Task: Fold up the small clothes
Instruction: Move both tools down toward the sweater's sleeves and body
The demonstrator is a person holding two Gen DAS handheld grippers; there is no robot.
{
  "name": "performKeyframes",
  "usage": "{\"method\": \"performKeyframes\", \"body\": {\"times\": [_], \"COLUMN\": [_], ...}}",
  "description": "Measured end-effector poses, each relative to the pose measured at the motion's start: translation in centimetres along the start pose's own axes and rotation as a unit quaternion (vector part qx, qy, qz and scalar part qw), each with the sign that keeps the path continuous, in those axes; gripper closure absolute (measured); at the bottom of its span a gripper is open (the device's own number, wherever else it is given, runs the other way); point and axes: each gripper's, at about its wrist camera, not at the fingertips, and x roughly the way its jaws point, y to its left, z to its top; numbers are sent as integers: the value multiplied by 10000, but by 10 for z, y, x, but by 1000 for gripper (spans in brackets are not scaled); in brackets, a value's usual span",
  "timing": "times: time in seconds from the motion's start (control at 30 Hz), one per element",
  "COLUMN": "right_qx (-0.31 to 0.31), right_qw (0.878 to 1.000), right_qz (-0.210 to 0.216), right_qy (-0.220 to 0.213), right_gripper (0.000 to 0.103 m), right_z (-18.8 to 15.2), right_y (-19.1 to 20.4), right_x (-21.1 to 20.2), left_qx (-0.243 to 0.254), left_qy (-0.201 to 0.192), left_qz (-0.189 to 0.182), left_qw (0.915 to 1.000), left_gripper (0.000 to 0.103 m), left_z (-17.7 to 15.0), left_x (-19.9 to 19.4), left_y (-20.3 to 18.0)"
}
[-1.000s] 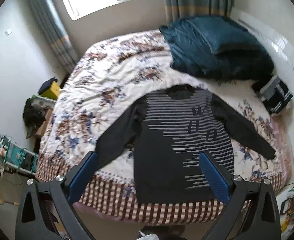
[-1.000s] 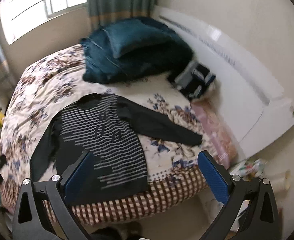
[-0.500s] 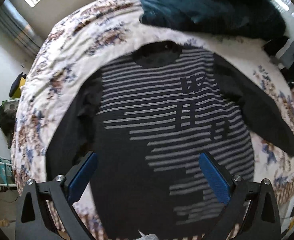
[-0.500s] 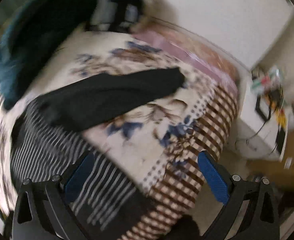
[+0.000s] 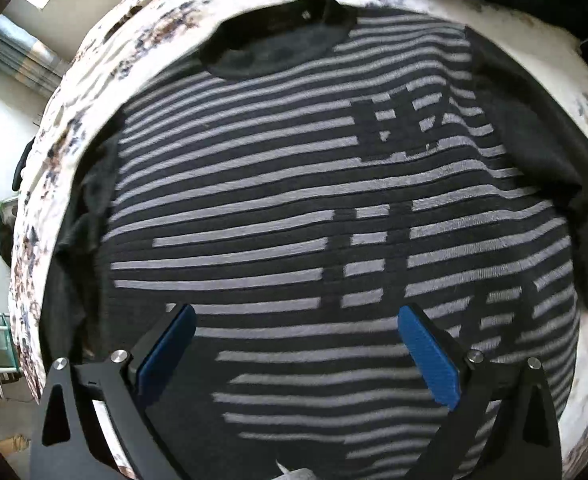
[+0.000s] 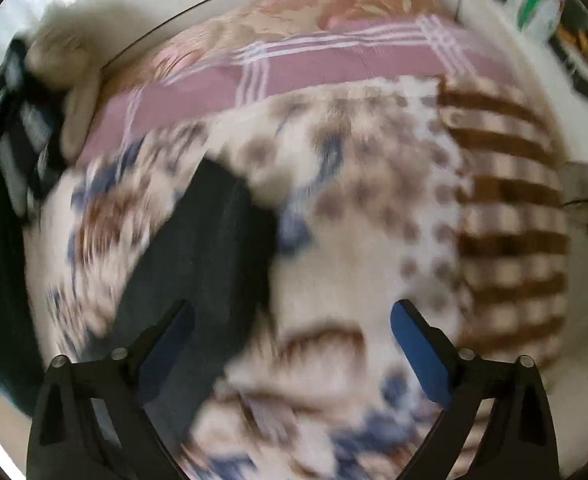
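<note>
Sleeve (image 6: 209, 248) of the sweater (image 5: 334, 216) on the bed (image 6: 374, 240) is lying, blurrily, up-left of your right gripper (image 6: 291, 344), its spread jaws empty, while your left gripper (image 5: 296, 344), likewise spread, is hovering over the chest.

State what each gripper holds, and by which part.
Nothing. The left gripper hangs open over the striped sweater; the right gripper is open near its sleeve.

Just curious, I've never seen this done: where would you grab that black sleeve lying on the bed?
Probably at the cuff end of the sleeve, from above. It lies flat and outstretched on the floral bedspread, so its free end lifts easily. The right gripper is open beside it.
</note>
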Motion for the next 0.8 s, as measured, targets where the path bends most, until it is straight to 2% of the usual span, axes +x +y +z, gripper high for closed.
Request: {"method": "performKeyframes", "body": {"times": [0.03,0.07,0.1,0.13,0.17,0.2,0.33,0.4,0.47,0.5,0.53,0.6,0.67,0.77,0.8], "right_qx": [41,-2,-183,-450,-756,-910,-1153,-1205,-1151,-1048,-892,-645,-451,32,120], "right_qw": [10000,10000,9997,9984,9963,9948,9883,9867,9906,9936,9959,9961,9948,9900,9901], "right_qz": [21,48,-29,-224,-246,-193,189,-21,-79,-122,-1,600,872,1152,1170], "right_qy": [8,-51,-159,-248,-340,-410,-982,-1087,-736,-402,-164,99,284,807,769], "right_gripper": [4,11,32,48,85,94,95,97,93,81,76,58,48,47,44], "right_z": [7,12,15,17,19,20,28,37,49,55,59,56,45,23,18], "right_y": [2,7,14,23,33,38,47,46,36,29,20,6,-2,-8,-6], "right_x": [8,12,14,14,10,4,-41,-44,-31,-21,-17,-15,-10,25,35], "left_qx": [18,63,109,148,184,217,297,355,395,405,408,420,418,313,255], "left_qy": [6,-6,-27,-55,-87,-108,-202,-233,-216,-196,-182,-181,-183,-28,35], "left_qz": [13,30,56,88,103,102,86,85,75,66,59,43,70,116,129], "left_qw": [10000,10000,9999,9998,9997,9997,9993,9991,9990,9990,9990,9989,9989,9994,9996], "left_gripper": [0,0,0,0,0,0,0,0,0,0,0,0,0,0,0], "left_z": [1,3,4,5,6,7,9,11,11,11,11,11,10,7,7], "left_x": [3,4,5,4,4,2,-5,-6,-5,-4,-4,-3,0,9,12], "left_y": [-5,-11,-17,-23,-28,-32,-46,-53,-59,-60,-63,-64,-64,-61,-58]}}
